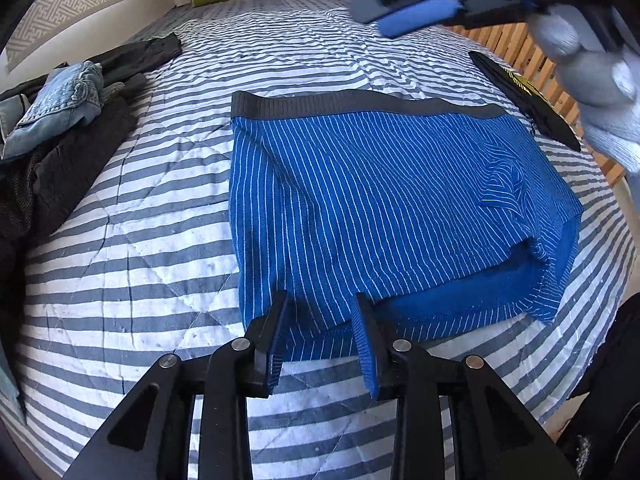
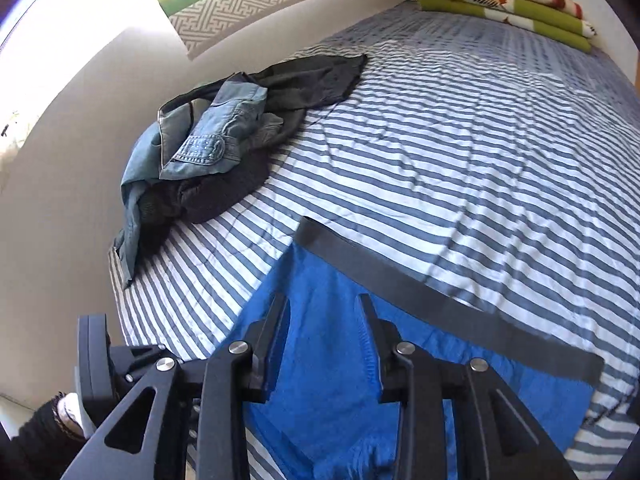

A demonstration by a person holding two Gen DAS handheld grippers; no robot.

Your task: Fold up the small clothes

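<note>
Left gripper (image 1: 322,312) sits at the near hem of the blue striped shorts (image 1: 380,196), fingers spread, gripping nothing. The shorts lie flat on the striped bedspread (image 1: 160,240), long axis across. Beyond, the right gripper (image 2: 324,312) hangs over them, also spread, short of the grey waistband (image 1: 360,104).

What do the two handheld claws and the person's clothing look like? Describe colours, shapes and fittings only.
The left claw and the right claw have black angular frames with silver round pivot pins and blue ribbed finger pads. A light grey knit glove covers the right hand; a dark sleeve covers the left arm.
</note>
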